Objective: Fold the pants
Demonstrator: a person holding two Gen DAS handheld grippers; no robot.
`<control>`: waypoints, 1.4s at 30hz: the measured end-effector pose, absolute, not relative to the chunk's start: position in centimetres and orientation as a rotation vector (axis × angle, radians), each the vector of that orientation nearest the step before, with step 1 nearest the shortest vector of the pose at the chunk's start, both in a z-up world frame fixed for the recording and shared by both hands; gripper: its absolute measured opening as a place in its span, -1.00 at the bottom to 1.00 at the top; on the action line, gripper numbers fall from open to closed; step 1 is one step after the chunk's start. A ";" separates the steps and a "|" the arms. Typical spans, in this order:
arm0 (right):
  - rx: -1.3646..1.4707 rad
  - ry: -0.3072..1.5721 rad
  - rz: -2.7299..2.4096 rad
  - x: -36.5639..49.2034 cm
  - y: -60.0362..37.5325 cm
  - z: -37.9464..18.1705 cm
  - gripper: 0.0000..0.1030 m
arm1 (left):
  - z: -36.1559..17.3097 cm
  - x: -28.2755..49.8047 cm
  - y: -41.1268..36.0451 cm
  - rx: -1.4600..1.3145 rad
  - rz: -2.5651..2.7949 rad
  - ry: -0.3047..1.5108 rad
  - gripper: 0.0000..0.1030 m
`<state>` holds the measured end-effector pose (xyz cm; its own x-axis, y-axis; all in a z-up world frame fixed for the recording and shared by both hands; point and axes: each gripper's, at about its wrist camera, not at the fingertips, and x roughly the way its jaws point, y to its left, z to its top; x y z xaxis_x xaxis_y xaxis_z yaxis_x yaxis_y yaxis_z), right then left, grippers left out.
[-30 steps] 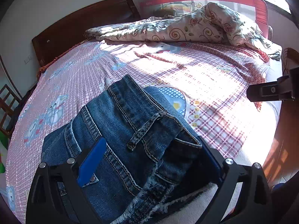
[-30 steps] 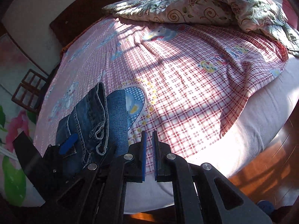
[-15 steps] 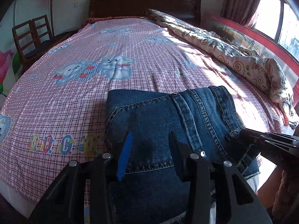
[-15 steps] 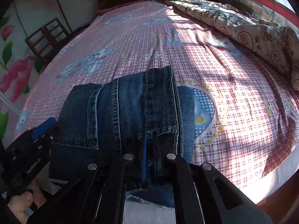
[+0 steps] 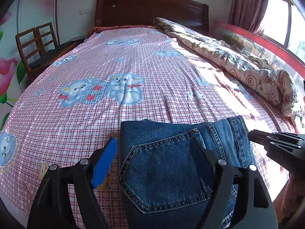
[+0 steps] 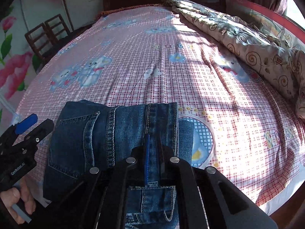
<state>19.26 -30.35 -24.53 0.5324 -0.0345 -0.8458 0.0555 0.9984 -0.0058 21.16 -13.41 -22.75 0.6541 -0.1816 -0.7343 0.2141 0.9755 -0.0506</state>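
Two grippers hang over the folded jeans [image 5: 167,164] at the bed's [image 5: 133,61] near edge, so square the bundle gently: left gripper [image 5: 154,152] jaws opening astride the pocket, right gripper [image 6: 153,147] pinched narrow, apparently empty.

Left wrist view: close above the folded jeans [image 5: 171,164], facing the headboard [image 5: 150,9]. Right wrist view: same, from further right. Shared: jeans, bed, headboard.
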 end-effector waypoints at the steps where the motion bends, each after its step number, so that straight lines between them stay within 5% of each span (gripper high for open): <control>1: 0.015 1.033 -0.069 20.1 -30.4 -25.5 -0.91 | -23.6 22.5 -13.9 0.051 -0.208 0.890 0.50; 5: 0.029 1.123 -0.082 21.6 -31.0 -29.1 -0.91 | -28.1 25.4 -15.2 0.060 -0.217 1.071 0.50; 15: 0.130 1.136 -0.059 21.4 -32.1 -29.2 -0.91 | -28.4 25.1 -15.6 0.077 -0.218 1.061 0.52; 21: 0.068 0.977 -0.098 16.4 -31.4 -24.9 -0.91 | -26.1 23.6 -14.3 0.045 -0.215 1.079 0.53; 26: 0.100 1.051 -0.112 11.6 -31.5 -25.3 -0.91 | -24.4 18.6 -12.2 0.009 -0.253 1.032 0.72; 32: 0.116 1.091 -0.111 10.1 -31.6 -29.8 -0.91 | -30.4 18.1 -11.5 -0.017 -0.276 1.145 0.89; 42: 0.206 1.077 -0.077 9.9 -32.8 -29.8 -0.91 | -30.0 18.2 -10.6 -0.037 -0.378 1.211 0.91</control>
